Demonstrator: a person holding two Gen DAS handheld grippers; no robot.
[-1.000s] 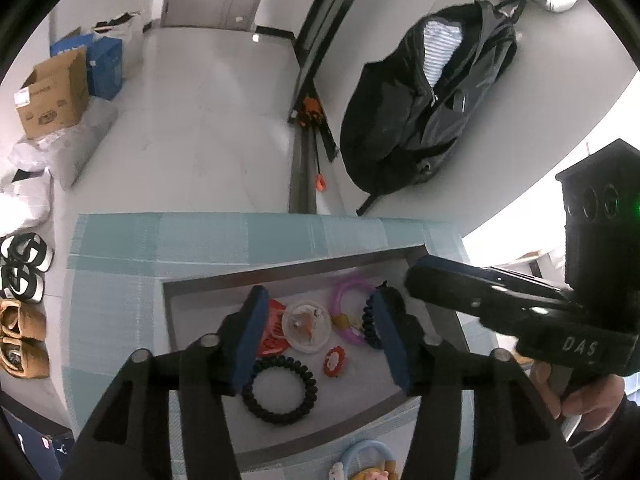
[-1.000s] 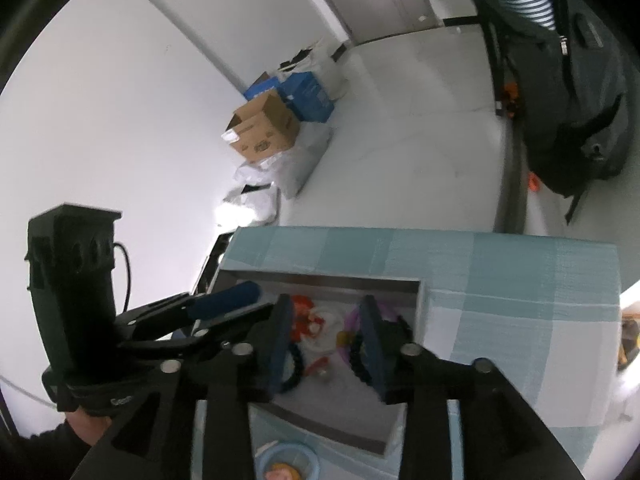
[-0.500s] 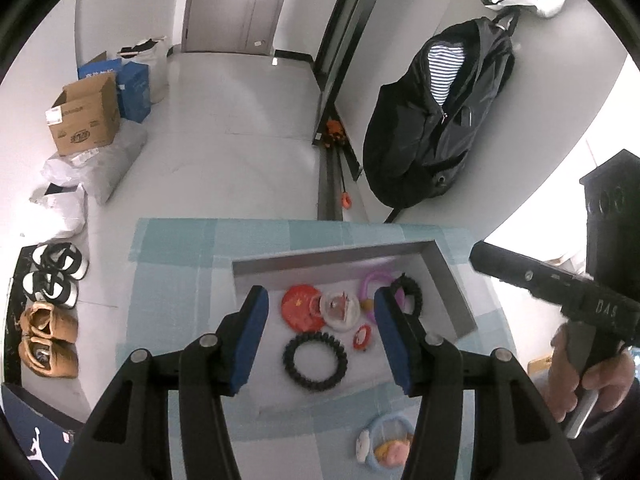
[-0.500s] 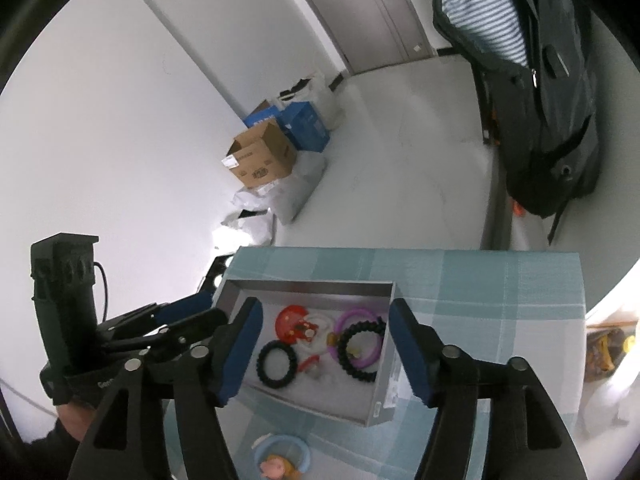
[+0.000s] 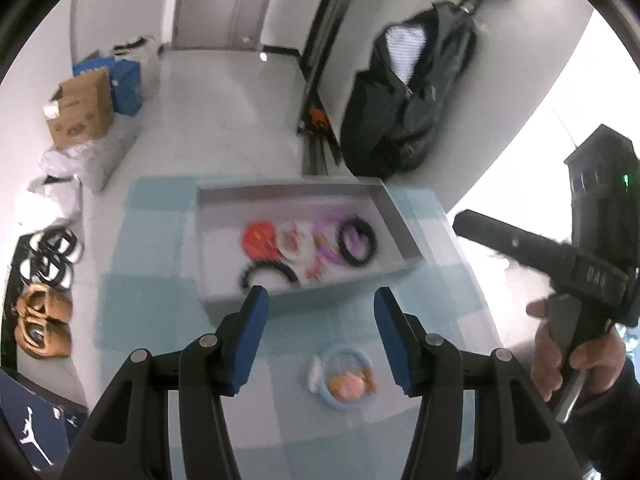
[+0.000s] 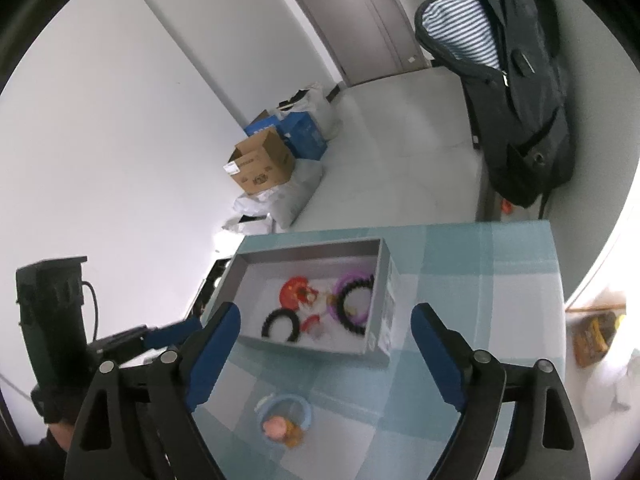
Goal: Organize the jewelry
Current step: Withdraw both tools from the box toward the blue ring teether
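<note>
Motion-blurred rings in the grey tray (image 5: pixel 400 236), black bracelet (image 5: pixel 268 274) half hidden behind tray's near wall, blue ring's charm (image 6: pixel 280 426) indistinct

Black backpack (image 5: pixel 408 96) against wall, cardboard box (image 6: pixel 262 166), shoes (image 5: pixel 42 320) on floor.

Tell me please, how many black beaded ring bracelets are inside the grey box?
2. One black beaded ring bracelet lies near the front left of the grey box. The other lies to the right, overlapping a purple ring. Motion blur may hide further ones.

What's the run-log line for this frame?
left gripper: open, empty | right gripper: open, empty | light blue bracelet: on tablecloth, outside box
</note>
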